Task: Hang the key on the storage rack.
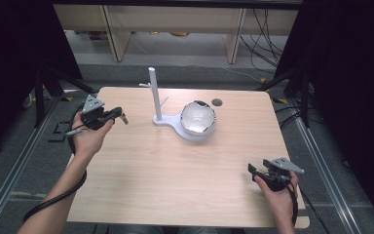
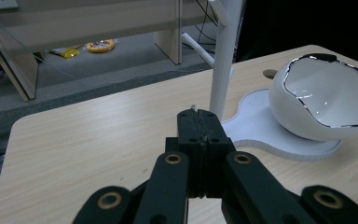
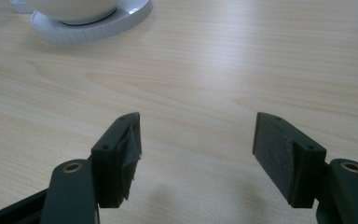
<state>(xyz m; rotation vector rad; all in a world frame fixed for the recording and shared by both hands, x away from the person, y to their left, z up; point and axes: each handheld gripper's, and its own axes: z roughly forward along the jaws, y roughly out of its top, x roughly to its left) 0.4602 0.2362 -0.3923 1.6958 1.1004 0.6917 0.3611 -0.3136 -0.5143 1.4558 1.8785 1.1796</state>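
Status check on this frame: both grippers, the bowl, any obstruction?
Left gripper shut, empty, left of the stand's post. Right gripper open, empty, near table edge. White bowl tilted on stand base, untouched. Nothing in the way.

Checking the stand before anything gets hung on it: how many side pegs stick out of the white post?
2. One short peg juts left near the top of the post; another peg angles up to the right lower down. More may hide behind the post.

A light wooden table (image 1: pixel 141 190) stands on grey carpet floor (image 1: pixel 185 73). Behind it are pale wooden shelves (image 1: pixel 175 22). Black curtains (image 1: pixel 350 73) hang at both sides.
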